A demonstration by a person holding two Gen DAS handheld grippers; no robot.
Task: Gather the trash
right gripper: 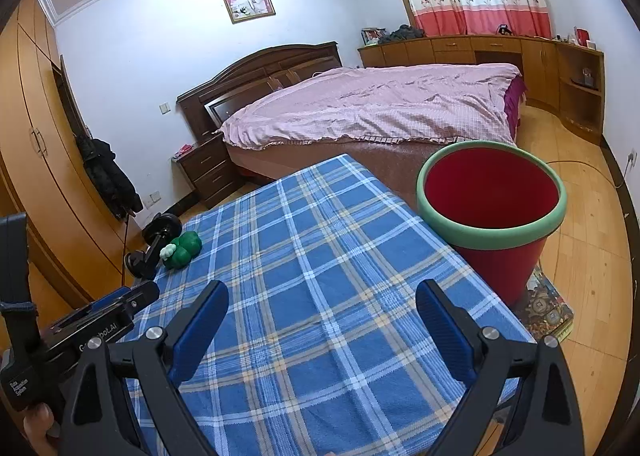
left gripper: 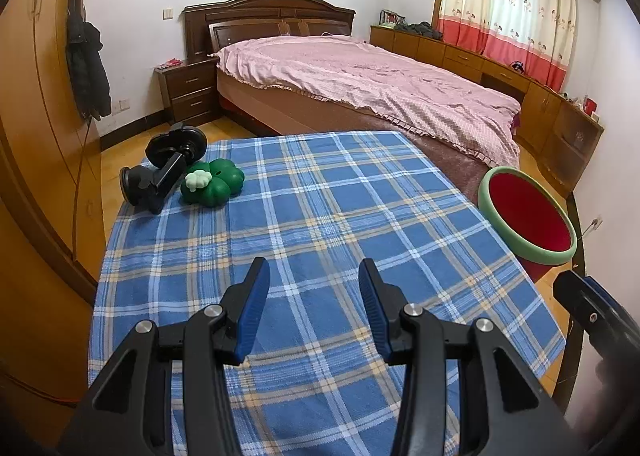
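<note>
- Far left corner of the worktop: black mount at the edge, its long axis running from near-left to far-right, one round end hanging by the cloth's border.
- Just right of it, touching or nearly so: green clover toy with a small white clover piece on top. I'm reading these two as the trash to collect; nothing else lies on the cloth.
- Left tongs: partly open, nothing between the pads, hovering over the near middle of the worktop and pitched down at the cloth.
- Key relation: both items lie ahead and to the left of the left tongs, well apart from them, across open plaid. Left hand is clearly the nearer one.
- For the mount I'd turn the wrist so the pads close across the bar, not along it. Current gap looks too narrow for the clover's body, so I'd open wider or pinch one lobe.
- Right tongs: wide open, empty, over the near right part of the worktop. From here the items sit far off to the left, beyond the left tongs.
- Red bin with green rim: off the worktop's right edge, upright, mouth open, looks empty. It's just ahead-right of the right tongs.
- So pick is left, drop is right: a full crossing of the worktop, or a handover.
</note>
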